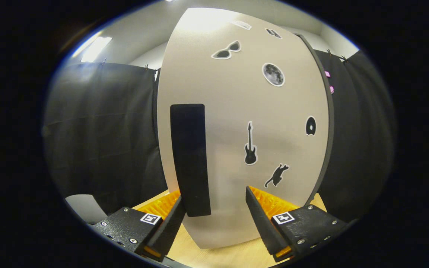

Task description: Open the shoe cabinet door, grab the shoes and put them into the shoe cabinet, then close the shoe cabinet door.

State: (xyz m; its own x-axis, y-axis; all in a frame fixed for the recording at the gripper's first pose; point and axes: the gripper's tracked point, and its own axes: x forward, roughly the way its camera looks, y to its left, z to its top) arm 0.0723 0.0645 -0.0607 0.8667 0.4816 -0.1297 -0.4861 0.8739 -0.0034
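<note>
Beige shoe cabinet door (237, 123) shut, black handle (190, 160) just ahead of spread claw (214, 223), near one finger

No legible text; only picture stickers on the shoe cabinet door (237, 111).

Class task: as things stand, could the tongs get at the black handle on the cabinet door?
Probably yes: the open tongs face the cabinet door, the black handle lies just ahead by one finger, nothing between.
</note>
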